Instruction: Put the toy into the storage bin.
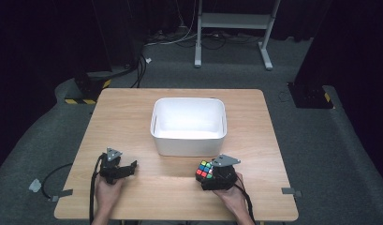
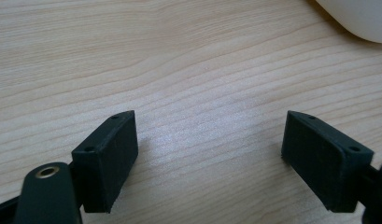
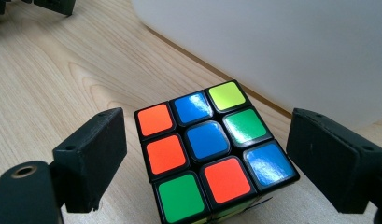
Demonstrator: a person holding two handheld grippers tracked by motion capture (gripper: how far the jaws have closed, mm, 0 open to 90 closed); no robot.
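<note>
The puzzle cube (image 3: pixel 212 154) is sitting on the surface (image 1: pixel 133 117) at lower right of the high view, just before the white bin (image 1: pixel 189 125). The right tool (image 3: pixel 212 158) is straddling it, jaws apart and not pressing. The left tool (image 2: pixel 209 158) is gaping over bare wood at lower left.

1. Puzzle cube (image 3: pixel 212 158) with black edges; top squares orange, blue, yellow-green, orange, blue, green, green, orange, blue.
2. Plain white plastic tub (image 1: pixel 189 125), no pattern.
3. Pale wooden table (image 1: pixel 133 112) with wavy brown grain lines.
4. Matte black right gripper (image 3: pixel 207 163) and black left gripper (image 2: pixel 209 158), each topped by a grey plate.
5. Dark grey floor (image 1: pixel 320 154); yellow-and-black striped stand bases (image 1: pixel 84 99).
</note>
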